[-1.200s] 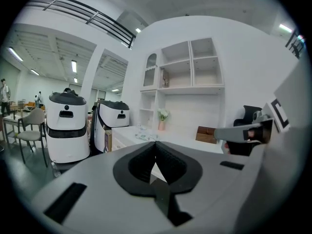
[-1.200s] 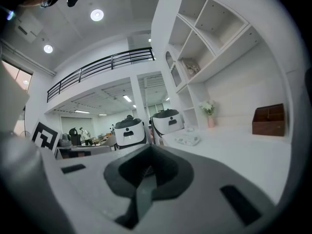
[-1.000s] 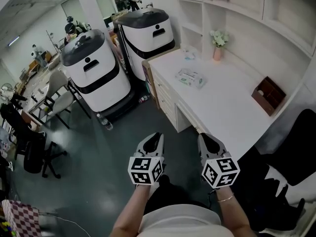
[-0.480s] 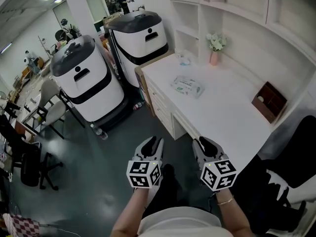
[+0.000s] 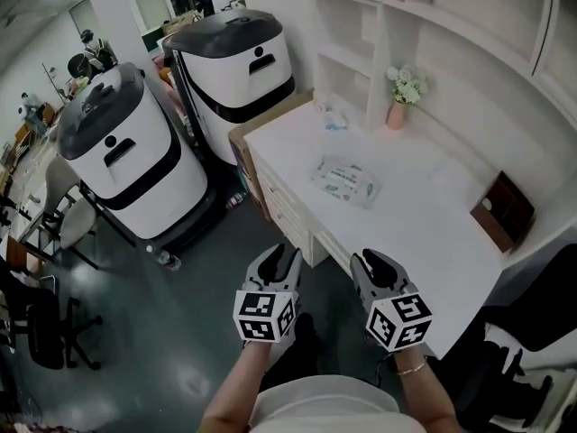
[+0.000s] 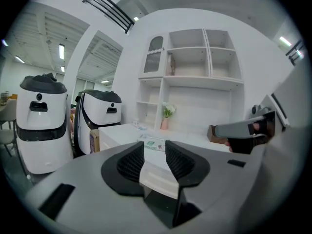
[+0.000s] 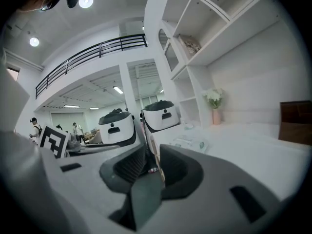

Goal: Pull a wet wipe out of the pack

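Note:
The wet wipe pack [image 5: 344, 179] lies flat on the white desk [image 5: 424, 233], pale with green print. It also shows far off in the left gripper view as the pack [image 6: 155, 142] and in the right gripper view as the pack [image 7: 194, 142]. Both grippers hang side by side over the dark floor, just short of the desk's front edge, pointing toward it. My left gripper [image 5: 280, 256] [image 6: 155, 152] is open; its jaws have just been opening, with nothing between them. The right gripper [image 5: 369, 262] [image 7: 153, 151] shows a narrow gap and holds nothing.
Two large white and black machines [image 5: 126, 152] [image 5: 236, 61] stand left of the desk, with a cardboard box [image 5: 242, 138] at its end. A pink vase of flowers [image 5: 398, 105] and a brown box [image 5: 505, 210] sit by the back wall. A black chair [image 5: 541, 332] is at the right.
Both grippers have advanced toward the desk, which now lies closer and more central. The left gripper's jaws stand wider apart than before.

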A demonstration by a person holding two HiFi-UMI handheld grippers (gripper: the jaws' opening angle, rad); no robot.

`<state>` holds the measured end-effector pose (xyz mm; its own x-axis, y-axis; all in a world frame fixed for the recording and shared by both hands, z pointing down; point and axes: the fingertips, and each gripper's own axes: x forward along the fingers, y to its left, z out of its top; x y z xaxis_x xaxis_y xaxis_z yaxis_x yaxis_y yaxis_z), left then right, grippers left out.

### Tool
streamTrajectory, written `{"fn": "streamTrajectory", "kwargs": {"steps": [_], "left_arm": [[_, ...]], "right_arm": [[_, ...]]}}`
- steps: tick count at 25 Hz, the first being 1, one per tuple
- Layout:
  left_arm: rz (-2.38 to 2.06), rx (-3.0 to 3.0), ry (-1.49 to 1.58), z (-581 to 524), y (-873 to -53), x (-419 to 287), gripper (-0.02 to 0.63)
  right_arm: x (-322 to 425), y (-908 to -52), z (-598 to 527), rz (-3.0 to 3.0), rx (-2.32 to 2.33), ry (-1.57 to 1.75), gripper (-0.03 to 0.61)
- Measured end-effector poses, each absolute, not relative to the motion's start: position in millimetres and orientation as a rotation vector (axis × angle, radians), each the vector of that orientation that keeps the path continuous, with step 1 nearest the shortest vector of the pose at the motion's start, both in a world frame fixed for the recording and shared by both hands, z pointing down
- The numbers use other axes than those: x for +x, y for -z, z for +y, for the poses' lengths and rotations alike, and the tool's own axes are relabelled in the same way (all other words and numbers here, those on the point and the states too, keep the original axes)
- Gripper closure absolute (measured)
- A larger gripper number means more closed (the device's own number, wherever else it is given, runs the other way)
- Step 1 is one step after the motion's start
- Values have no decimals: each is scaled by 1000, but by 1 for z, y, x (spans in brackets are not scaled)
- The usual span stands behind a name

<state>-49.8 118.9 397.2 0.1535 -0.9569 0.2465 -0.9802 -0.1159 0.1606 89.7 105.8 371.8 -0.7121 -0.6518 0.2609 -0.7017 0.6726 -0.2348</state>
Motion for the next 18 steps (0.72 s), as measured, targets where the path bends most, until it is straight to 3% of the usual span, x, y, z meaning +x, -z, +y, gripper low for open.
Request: {"fn": "streamTrajectory", "kwargs": {"steps": [18], "left_arm": [[-1691,2305,-166,-16,-398,-105,485]], "right_arm": [[52,-366,-3,-2585,1355,-425,499]]}}
